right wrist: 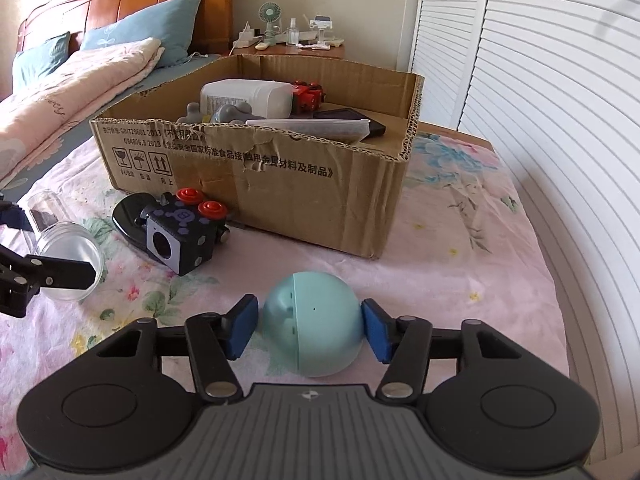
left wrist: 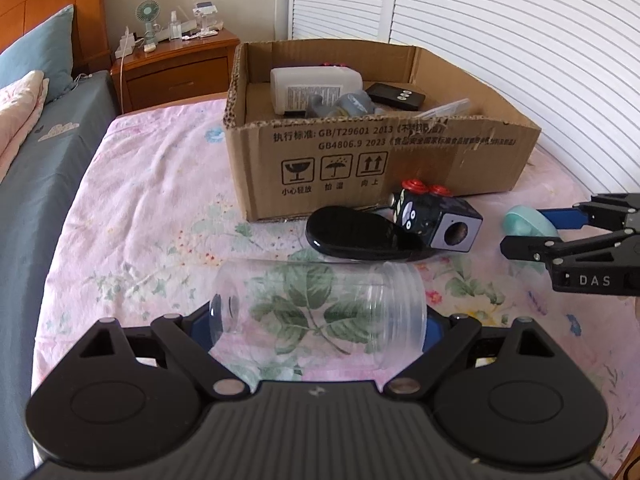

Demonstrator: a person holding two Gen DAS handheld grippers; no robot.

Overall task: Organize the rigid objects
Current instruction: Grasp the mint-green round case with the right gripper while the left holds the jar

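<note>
Before the brown cardboard box (right wrist: 256, 168), our left gripper (left wrist: 318, 320) clasps the clear plastic jar (left wrist: 318, 306); our right gripper (right wrist: 310, 326) spreads around the pale teal plastic ball (right wrist: 316, 324).

Home bedroom, I'm working on a bed.

I see a wooden headboard (right wrist: 120, 4), blue pillows (right wrist: 148, 24), a pink quilt (right wrist: 72, 84), a floral sheet (left wrist: 160, 208), and a wooden nightstand (left wrist: 176, 68) with a small desk fan (left wrist: 147, 14) and bottles. White louvered closet doors (left wrist: 500, 40) run along the side.
</note>
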